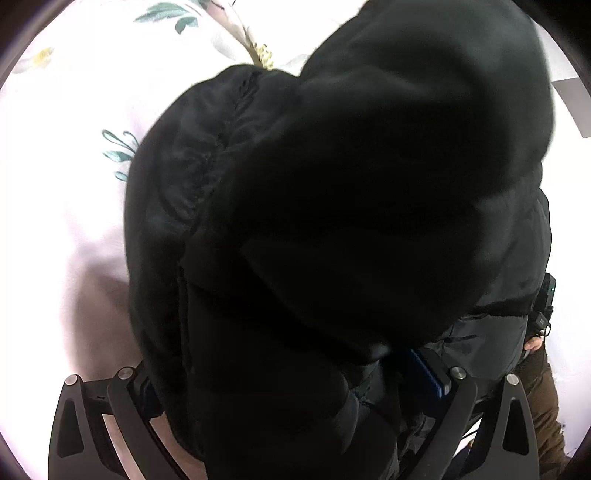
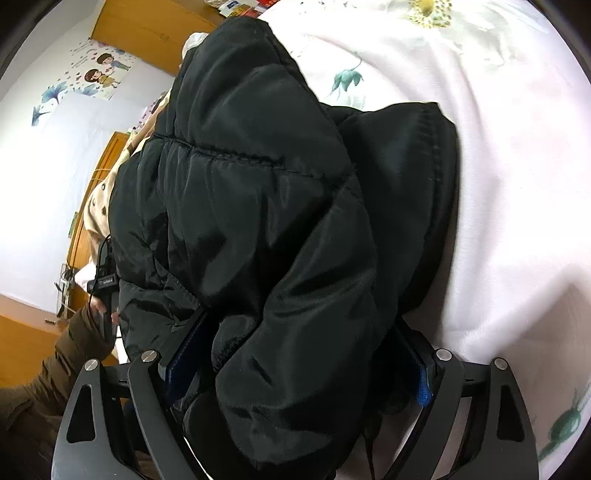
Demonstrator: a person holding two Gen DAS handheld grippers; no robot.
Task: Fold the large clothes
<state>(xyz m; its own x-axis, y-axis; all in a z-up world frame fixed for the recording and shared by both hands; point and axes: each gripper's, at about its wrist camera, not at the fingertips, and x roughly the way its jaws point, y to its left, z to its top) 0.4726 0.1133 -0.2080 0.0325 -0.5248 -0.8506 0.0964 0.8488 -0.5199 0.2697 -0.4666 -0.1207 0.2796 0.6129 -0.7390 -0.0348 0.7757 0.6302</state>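
A bulky black padded jacket fills the left wrist view, bunched over a white flowered bedsheet. My left gripper has thick folds of the jacket between its fingers; only one blue pad shows. In the right wrist view the same jacket lies heaped on the bedsheet. My right gripper holds a thick bundle of it between its blue pads. The jaws of both stand wide around the fabric.
The person's brown sleeve and hand hold the other gripper's handle at the left. A beige garment lies behind the jacket. Wooden furniture and a wall with cartoon stickers stand beyond the bed.
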